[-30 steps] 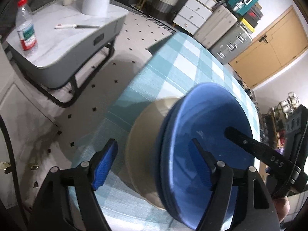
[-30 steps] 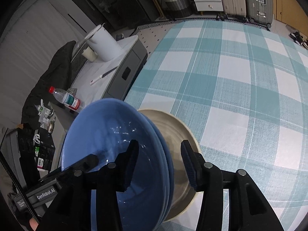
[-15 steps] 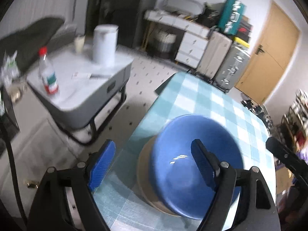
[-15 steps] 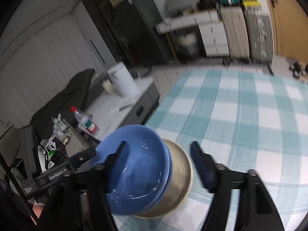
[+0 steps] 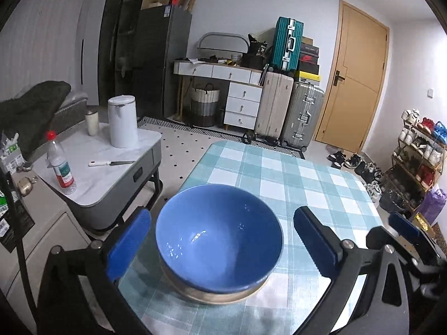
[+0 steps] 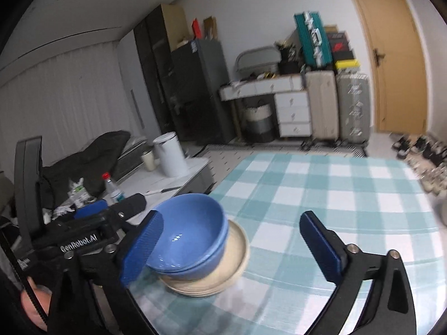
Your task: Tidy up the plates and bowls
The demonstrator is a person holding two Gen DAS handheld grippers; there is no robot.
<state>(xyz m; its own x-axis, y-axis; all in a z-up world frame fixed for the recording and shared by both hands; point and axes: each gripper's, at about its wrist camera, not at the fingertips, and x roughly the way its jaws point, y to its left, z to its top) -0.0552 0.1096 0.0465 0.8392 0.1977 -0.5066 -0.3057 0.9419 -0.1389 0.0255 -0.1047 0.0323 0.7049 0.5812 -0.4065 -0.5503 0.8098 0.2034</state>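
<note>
Two nested blue bowls (image 6: 192,237) sit on a stack of beige plates (image 6: 223,273) near the table's front left corner. From the left wrist view only the top blue bowl (image 5: 219,240) and a plate rim (image 5: 212,296) show. My left gripper (image 5: 220,216) hovers above and behind the stack. Its jaws are opening wide, one either side of the bowl, and the pads do not touch it. My right gripper (image 6: 232,217) is also opening, nothing pressed between its pads. The bowls lie just behind its left finger (image 6: 142,245).
The table wears a teal checked cloth (image 5: 293,178). To the left stands a grey side table (image 5: 111,167) with a bottle (image 5: 60,167), a knife (image 5: 111,163) and a white canister (image 5: 123,121). Suitcases (image 5: 287,111), a door (image 5: 354,83) and a shoe rack (image 5: 419,150) lie beyond.
Both grippers have pulled back and up from the stack and spread their jaws wide. The right one has let go of the blue bowl's rim. The bowl stays on the stack.
</note>
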